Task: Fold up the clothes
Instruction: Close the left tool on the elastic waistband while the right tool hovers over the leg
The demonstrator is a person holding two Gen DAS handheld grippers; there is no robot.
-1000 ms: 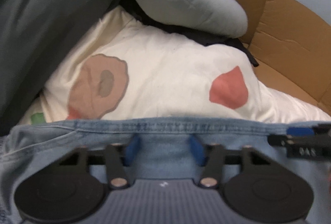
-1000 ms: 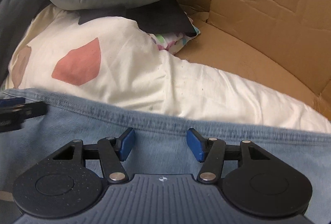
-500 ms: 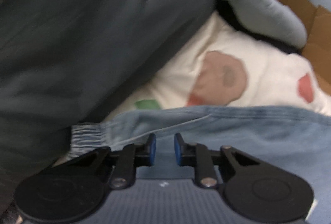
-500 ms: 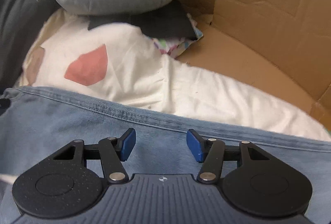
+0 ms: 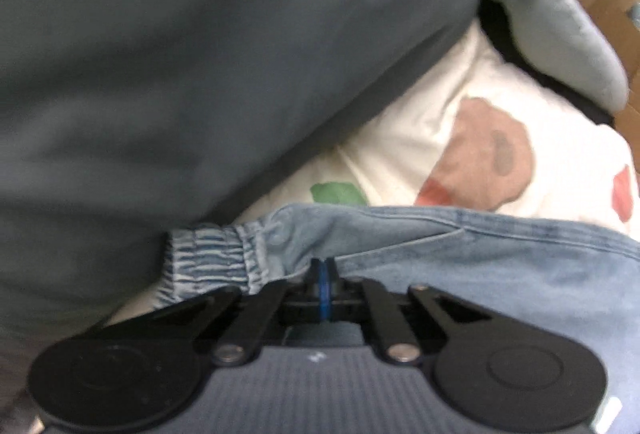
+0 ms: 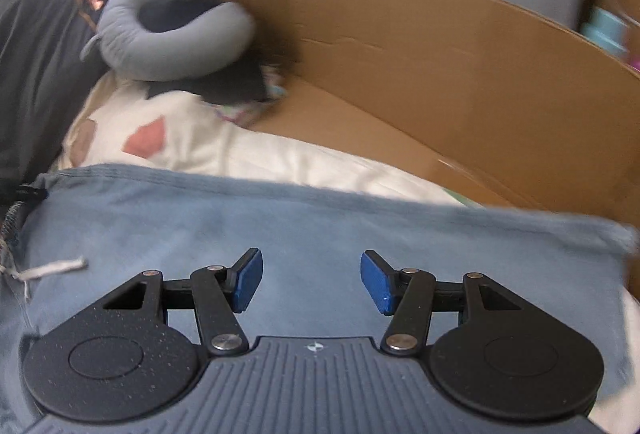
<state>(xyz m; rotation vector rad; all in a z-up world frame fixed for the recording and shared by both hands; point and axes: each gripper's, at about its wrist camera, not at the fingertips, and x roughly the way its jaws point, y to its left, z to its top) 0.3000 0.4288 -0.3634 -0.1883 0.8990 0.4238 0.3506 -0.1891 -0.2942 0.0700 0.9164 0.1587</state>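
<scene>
The denim garment [image 5: 460,254] lies spread over the cream printed bedding [image 5: 500,137], its far edge crossing both views. Only the left wrist view shows its gathered elastic waistband [image 5: 208,262], just beside the left gripper [image 5: 324,282], whose jaws are clenched on the denim edge. Only the right wrist view shows the cardboard box [image 6: 440,73] beyond the garment and the grey neck pillow [image 6: 172,45]; there the right gripper [image 6: 311,280] hovers with jaws released above the denim.
</scene>
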